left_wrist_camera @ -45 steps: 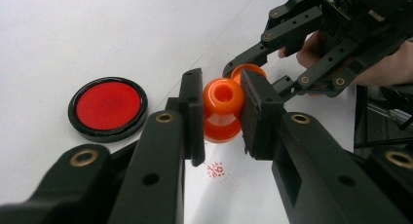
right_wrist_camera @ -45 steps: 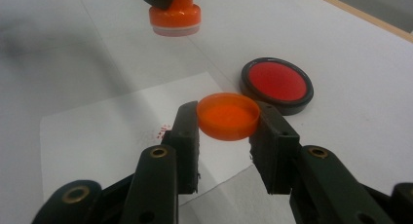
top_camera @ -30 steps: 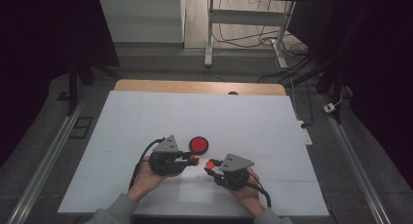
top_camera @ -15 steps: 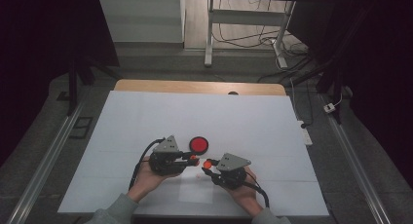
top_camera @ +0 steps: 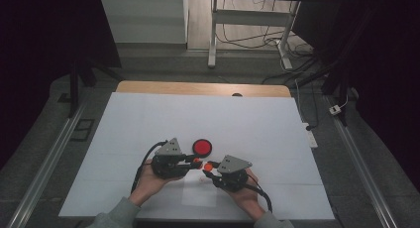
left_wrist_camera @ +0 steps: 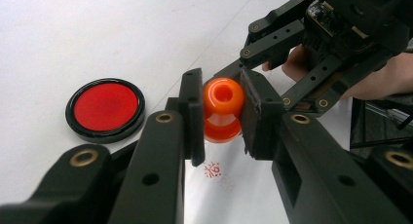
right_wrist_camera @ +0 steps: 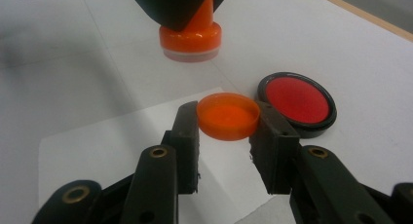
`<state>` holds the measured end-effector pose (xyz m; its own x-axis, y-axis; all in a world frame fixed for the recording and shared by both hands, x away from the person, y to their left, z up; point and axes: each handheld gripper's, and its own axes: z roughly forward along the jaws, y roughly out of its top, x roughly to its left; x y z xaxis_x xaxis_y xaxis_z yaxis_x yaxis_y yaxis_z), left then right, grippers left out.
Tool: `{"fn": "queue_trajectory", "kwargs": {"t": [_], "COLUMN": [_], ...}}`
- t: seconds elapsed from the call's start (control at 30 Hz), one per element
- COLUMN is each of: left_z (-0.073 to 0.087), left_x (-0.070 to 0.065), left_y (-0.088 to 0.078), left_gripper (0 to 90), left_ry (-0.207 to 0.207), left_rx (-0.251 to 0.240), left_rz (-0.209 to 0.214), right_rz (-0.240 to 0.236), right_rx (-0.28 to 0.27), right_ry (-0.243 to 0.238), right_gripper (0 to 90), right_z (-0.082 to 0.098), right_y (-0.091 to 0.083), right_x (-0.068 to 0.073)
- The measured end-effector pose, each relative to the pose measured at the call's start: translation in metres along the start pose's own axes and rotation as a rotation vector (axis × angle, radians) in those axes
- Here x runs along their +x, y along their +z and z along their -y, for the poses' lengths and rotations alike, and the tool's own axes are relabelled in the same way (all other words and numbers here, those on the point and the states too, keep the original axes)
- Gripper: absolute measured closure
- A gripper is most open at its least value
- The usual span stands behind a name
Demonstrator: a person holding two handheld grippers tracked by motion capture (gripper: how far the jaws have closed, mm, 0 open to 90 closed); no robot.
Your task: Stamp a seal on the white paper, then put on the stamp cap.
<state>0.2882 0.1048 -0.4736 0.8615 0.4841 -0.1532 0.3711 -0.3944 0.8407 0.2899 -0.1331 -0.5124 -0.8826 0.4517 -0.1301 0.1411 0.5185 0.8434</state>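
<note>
My left gripper (left_wrist_camera: pixel 221 118) is shut on the knob of an orange stamp (left_wrist_camera: pixel 223 106), which hangs a little above the table. The stamp's round base (right_wrist_camera: pixel 191 39) shows at the top of the right gripper view. My right gripper (right_wrist_camera: pixel 227 129) is shut on a shallow orange cap (right_wrist_camera: pixel 228 116), open side up. In the high view the two grippers (top_camera: pixel 196 161) (top_camera: pixel 208 166) meet tip to tip near the table's front. Just behind them lies an open red ink pad (top_camera: pixel 202 147) with a black rim.
A small white sheet (right_wrist_camera: pixel 97 151) lies under the grippers and bears a small red stamped mark (left_wrist_camera: pixel 213 170). White covering (top_camera: pixel 247 124) spreads over the table, with a wooden edge (top_camera: pixel 198 87) at the back. Rails run along both sides.
</note>
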Motion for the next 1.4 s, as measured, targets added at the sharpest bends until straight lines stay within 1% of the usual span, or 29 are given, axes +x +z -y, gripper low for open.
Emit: {"fn": "queue_trajectory", "kwargs": {"t": [0.33, 0.77, 0.97, 1.1, 1.13, 1.4], "left_z": [0.0000, 0.0000, 0.0000, 0.0000, 0.0000, 0.0002], "left_x": [-0.0004, -0.0013, -0.0021, -0.0026, -0.0028, -0.0027], "left_y": [0.0010, 0.0019, 0.0037, 0.0043, 0.0043, 0.0041], "left_gripper": [72.0, 72.0, 72.0, 72.0, 72.0, 72.0], "left_ry": [-0.001, 0.000, 0.003, 0.004, 0.003, 0.005], "left_rx": [0.002, 0.002, 0.005, 0.005, 0.004, 0.001], "left_rz": [0.003, 0.003, 0.005, 0.003, 0.003, 0.001], "right_rz": [0.002, -0.011, -0.024, -0.027, -0.022, -0.031], "right_rx": [-0.004, -0.005, -0.013, -0.016, -0.012, -0.023], "right_ry": [-0.004, -0.015, -0.009, -0.012, -0.014, -0.006], "right_gripper": [63.9, 63.9, 63.9, 63.9, 63.8, 63.8], "right_z": [-0.0024, -0.0051, -0.0075, -0.0082, -0.0085, -0.0091], "right_y": [0.0035, 0.0078, 0.0087, 0.0093, 0.0090, 0.0101], "right_x": [0.0004, 0.0044, 0.0070, 0.0073, 0.0074, 0.0076]}}
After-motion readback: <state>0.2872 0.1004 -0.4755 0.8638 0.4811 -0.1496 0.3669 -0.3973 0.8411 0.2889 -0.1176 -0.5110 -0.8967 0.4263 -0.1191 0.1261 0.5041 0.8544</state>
